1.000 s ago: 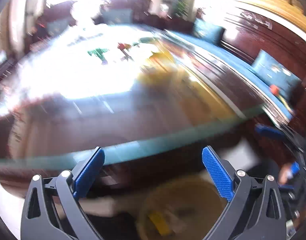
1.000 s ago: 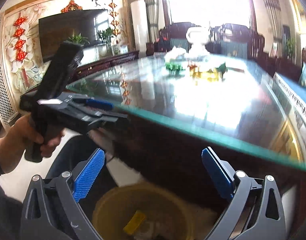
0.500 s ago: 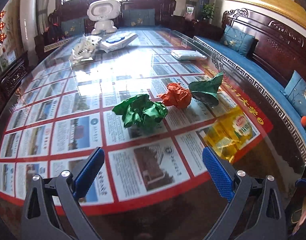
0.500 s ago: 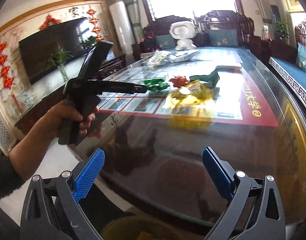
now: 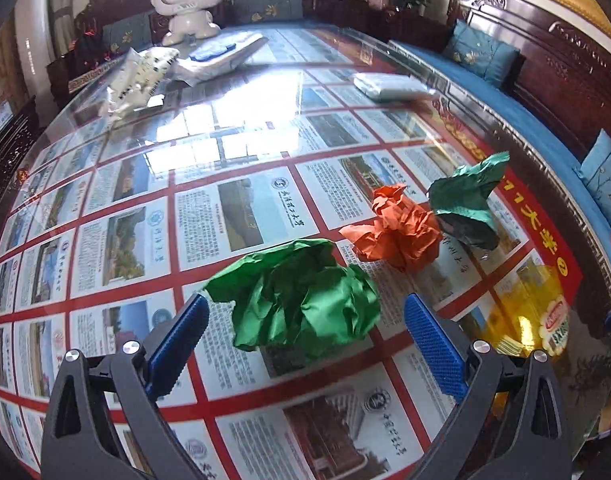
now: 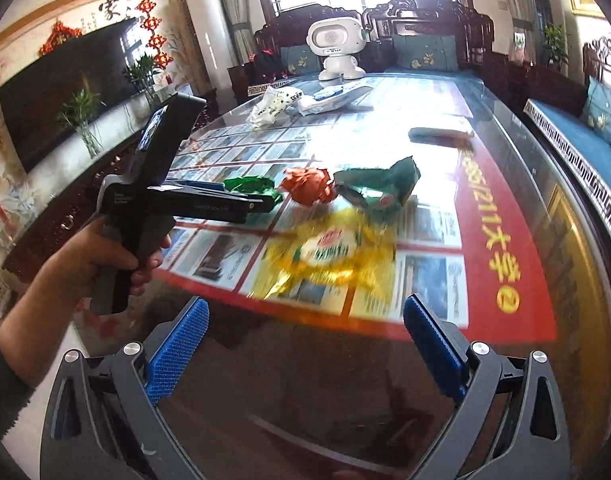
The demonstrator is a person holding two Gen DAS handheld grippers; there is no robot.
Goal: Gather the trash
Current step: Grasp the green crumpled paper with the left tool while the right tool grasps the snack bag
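White robot figurine (image 6: 337, 50) stands at far end of glass-topped table (image 6: 505, 184). Black television (image 6: 57, 92) on left wall; blue-cushioned wooden sofa (image 5: 501, 92) along table's right side.

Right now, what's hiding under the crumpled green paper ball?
Under the crumpled green paper ball lies the glass tabletop, with a red-bordered poster of printed panels showing beneath the glass around it. Whatever lies directly beneath the ball is covered, so that cannot be seen.

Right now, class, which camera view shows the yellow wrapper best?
The right wrist view: the yellow wrapper lies whole and central, though blurred. The left wrist view shows it only at the right edge, behind a finger.
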